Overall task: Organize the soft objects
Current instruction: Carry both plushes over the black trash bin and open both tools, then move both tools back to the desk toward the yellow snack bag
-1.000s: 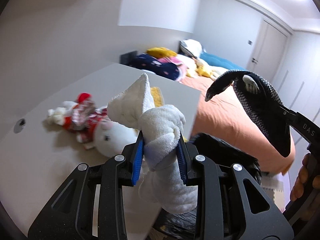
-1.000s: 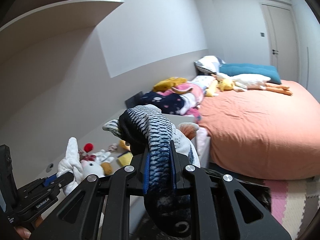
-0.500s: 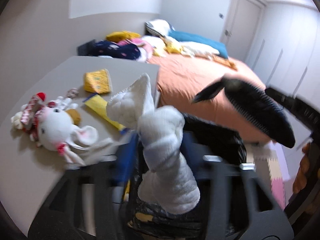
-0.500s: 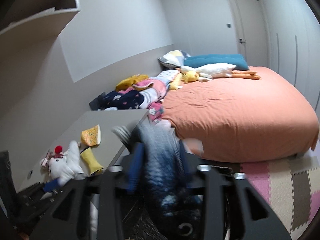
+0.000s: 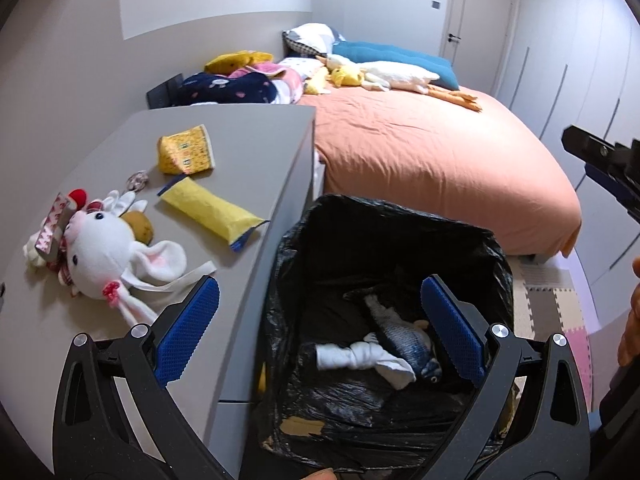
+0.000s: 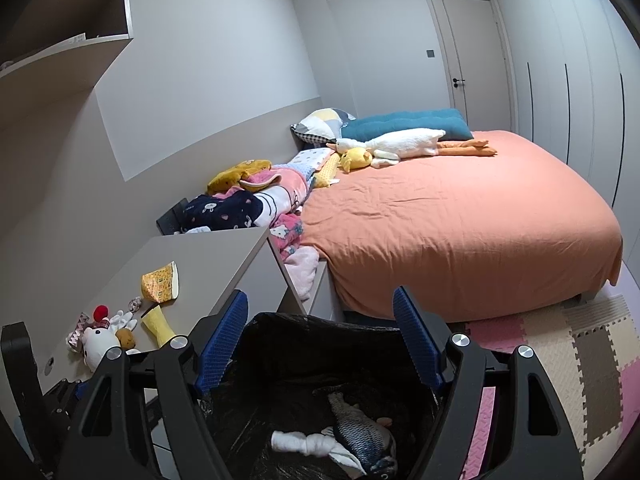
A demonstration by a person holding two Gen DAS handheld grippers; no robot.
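Left wrist view: left gripper (image 5: 320,330) jaws opening, empty, over bin bag (image 5: 496,256) holding white knotted toy (image 5: 360,357) and fish plush (image 5: 404,338), bunny plush (image 5: 100,258) up-left on desk (image 5: 240,136), nearer this hand; right wrist view: right gripper (image 6: 320,340) opening, empty, above bag.

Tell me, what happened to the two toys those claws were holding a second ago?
Both were let go: the white knotted toy and the fish toy now lie in the black-lined bin. Both sets of jaws are opening, nothing between them. The desk items stayed put.
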